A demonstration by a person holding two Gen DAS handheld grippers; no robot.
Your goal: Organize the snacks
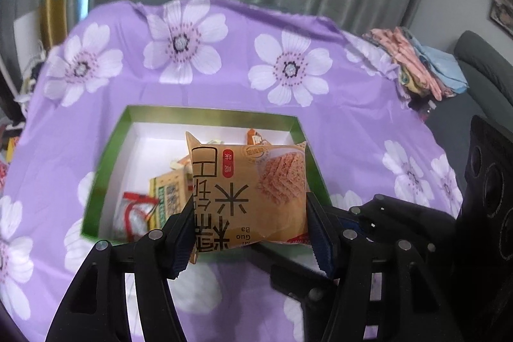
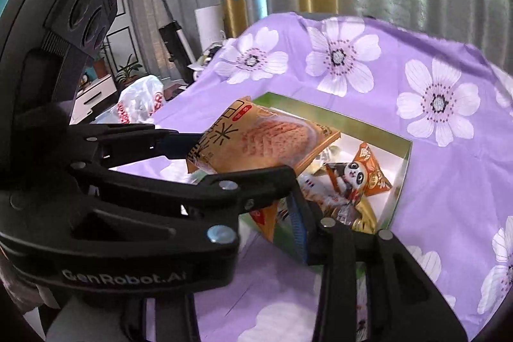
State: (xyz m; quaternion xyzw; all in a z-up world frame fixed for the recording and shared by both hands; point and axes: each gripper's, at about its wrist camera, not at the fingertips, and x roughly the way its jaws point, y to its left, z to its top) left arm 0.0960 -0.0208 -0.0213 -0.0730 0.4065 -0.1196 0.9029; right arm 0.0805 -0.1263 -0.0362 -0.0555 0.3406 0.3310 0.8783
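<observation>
Left tongs [image 1: 251,225] clamp an orange rice-cracker packet [image 1: 253,191] above the near edge of the green box [image 1: 105,156]; packet's long axis runs along the fingers, its printing sideways in the left wrist view. Right tongs: only one blue-padded finger [image 2: 299,229] visible, the other hidden behind the left tool, so cannot tell their state. Box holds a panda packet [image 2: 356,178] and others, partly hidden. Purple floral cloth [image 1: 336,117] covers the surface.
</observation>
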